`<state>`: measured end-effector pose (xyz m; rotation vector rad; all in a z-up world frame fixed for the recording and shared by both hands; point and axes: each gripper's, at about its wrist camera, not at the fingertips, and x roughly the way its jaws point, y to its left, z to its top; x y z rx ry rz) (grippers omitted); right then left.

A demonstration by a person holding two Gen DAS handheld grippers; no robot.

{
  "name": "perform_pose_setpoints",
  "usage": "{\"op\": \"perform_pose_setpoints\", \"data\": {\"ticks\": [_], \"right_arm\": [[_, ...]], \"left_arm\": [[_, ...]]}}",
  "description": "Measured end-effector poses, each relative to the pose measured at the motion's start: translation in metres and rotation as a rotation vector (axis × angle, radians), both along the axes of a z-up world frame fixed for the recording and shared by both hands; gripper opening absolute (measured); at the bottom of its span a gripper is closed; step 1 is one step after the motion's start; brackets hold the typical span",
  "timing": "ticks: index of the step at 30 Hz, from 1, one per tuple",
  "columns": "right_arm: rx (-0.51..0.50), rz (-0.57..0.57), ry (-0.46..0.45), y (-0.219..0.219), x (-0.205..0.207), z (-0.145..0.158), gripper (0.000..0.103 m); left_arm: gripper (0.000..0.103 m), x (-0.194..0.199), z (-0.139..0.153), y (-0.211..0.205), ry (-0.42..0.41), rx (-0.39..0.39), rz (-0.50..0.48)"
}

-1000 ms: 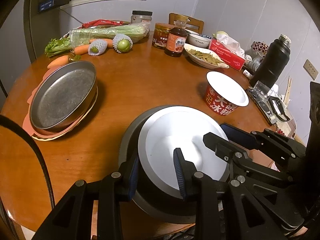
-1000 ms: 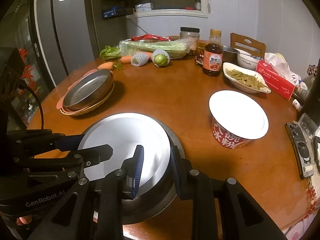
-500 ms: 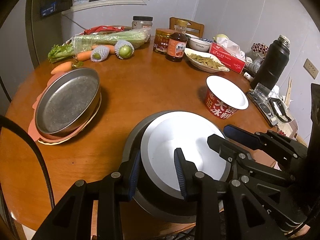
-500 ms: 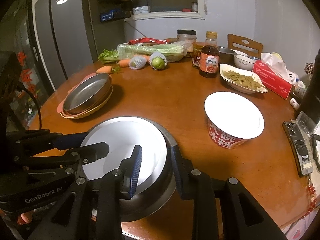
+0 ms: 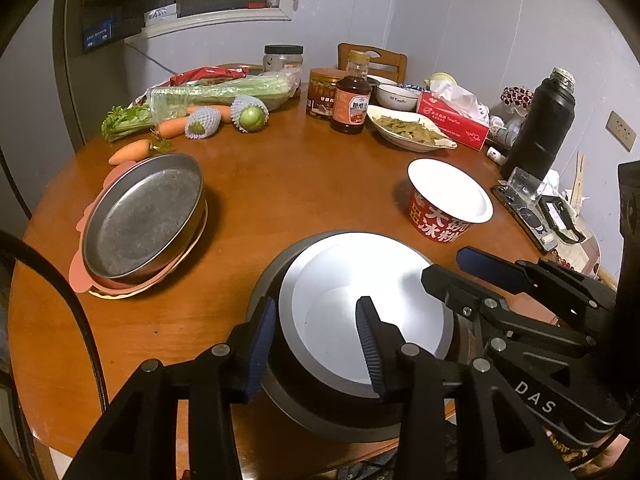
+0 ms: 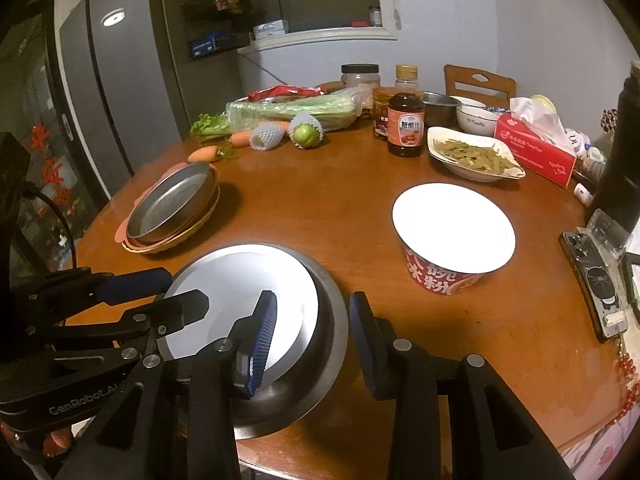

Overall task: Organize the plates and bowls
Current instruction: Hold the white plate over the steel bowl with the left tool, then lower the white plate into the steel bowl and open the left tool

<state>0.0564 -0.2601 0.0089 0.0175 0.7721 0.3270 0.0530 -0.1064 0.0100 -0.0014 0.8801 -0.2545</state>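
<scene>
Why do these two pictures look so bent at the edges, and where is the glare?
Left wrist view: a fisheye lens curves the table and walls, with black corners; light glares off the white plate in the steel bowl. Right wrist view: same bending; the fridge leans, the room is dim and warm, and the paper bowl throws a soft shadow.

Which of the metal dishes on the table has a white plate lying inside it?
The grey metal bowl at the near table edge, between both grippers, holds the white plate. The round steel pan on the pink mats is empty.
</scene>
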Motion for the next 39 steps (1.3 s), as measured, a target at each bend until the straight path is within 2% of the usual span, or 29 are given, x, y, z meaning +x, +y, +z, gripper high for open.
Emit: {"op": "perform_pose_setpoints", "data": {"ticks": [6, 10, 20, 22, 30, 39], "right_arm": [[0.013, -0.015, -0.015, -0.005, -0.003, 0.002, 0.040], [0.027, -0.029, -0.029, -0.011, -0.004, 0.004, 0.046], [0.053, -0.087, -0.050, -0.029, 0.001, 0.008, 0.048], [0.056, -0.100, -0.056, -0.032, 0.002, 0.010, 0.053], [0.048, -0.153, -0.090, -0.043, 0.002, 0.021, 0.058], [0.034, -0.227, -0.104, -0.058, 0.010, 0.031, 0.060]], "left_arm": [[0.044, -0.003, 0.003, -0.002, -0.014, -0.001, -0.003], [0.045, -0.003, 0.003, -0.003, -0.019, -0.001, -0.006], [0.047, 0.000, 0.009, -0.008, -0.045, -0.016, -0.030], [0.048, 0.003, 0.011, -0.009, -0.048, -0.027, -0.039], [0.048, 0.014, 0.023, -0.014, -0.074, -0.049, -0.063], [0.049, 0.027, 0.031, -0.026, -0.112, -0.017, -0.094]]}}
